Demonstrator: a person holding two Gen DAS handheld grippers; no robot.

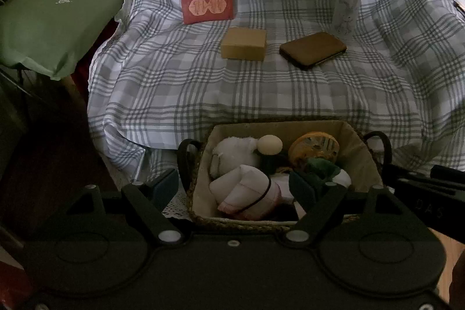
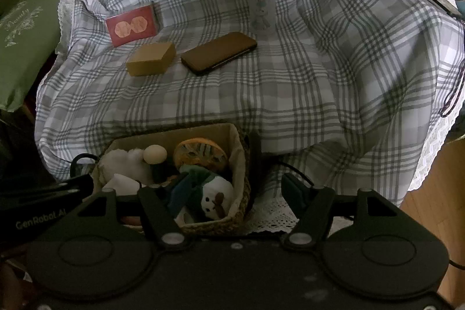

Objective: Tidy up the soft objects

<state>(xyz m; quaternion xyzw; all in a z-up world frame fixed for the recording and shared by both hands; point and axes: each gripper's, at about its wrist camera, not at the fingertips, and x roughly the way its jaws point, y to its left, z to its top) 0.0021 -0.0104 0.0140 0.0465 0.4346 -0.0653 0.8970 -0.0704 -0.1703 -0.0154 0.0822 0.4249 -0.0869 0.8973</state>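
left wrist view: woven basket (image 1: 200,211), cloth-lined, sits at the near edge of the checked cloth (image 1: 203,83); inside it a fuzzy white plush (image 1: 232,154), a round orange cushion (image 1: 314,150) and a pale folded pouch (image 1: 247,191), all heaped and partly hidden; left gripper (image 1: 235,188) hangs over the basket, jaws apart, empty; right wrist view: snowman plush (image 2: 216,198) in the basket's near corner; right gripper (image 2: 232,193) straddles the basket's right wall, gaping, holding nothing; beyond the basket a tan block (image 2: 151,63) and flat dark case (image 2: 219,53).

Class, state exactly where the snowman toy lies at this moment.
In the right wrist view the snowman toy lies inside the woven basket, at its near right corner, just below the round orange toy.
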